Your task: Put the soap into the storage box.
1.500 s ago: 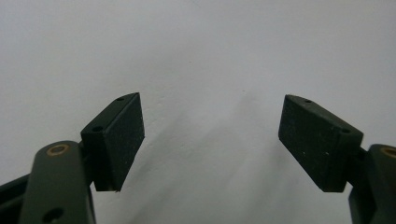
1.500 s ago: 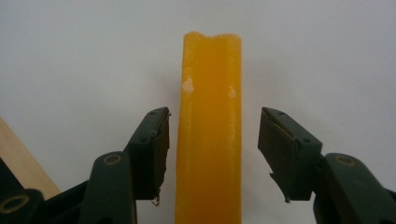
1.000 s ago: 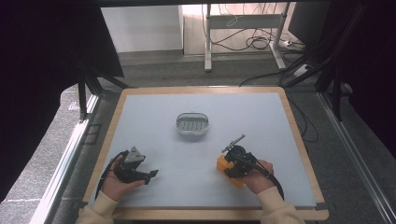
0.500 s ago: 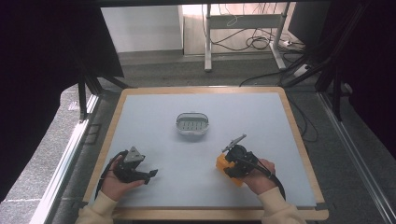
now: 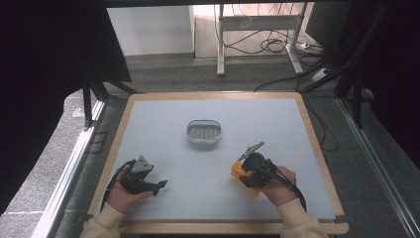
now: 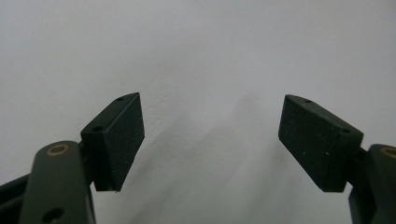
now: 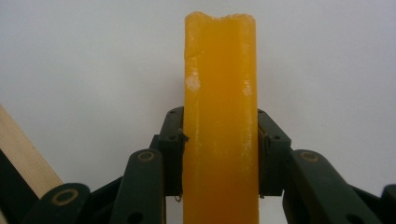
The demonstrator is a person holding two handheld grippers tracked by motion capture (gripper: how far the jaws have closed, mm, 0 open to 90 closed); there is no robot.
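The right hand-held gripper (image 7: 219,158) clamps an orange soap bar (image 7: 219,116) edge-on just above the surface (image 5: 163,129), likely bound for the grey soap dish (image 5: 203,132). The left hand-held gripper (image 6: 210,140) rests released, keeping clear.

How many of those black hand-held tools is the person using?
2. The left tool sits at the table's near left with nothing between its jaws; the right tool, at the near right, clamps an orange block.
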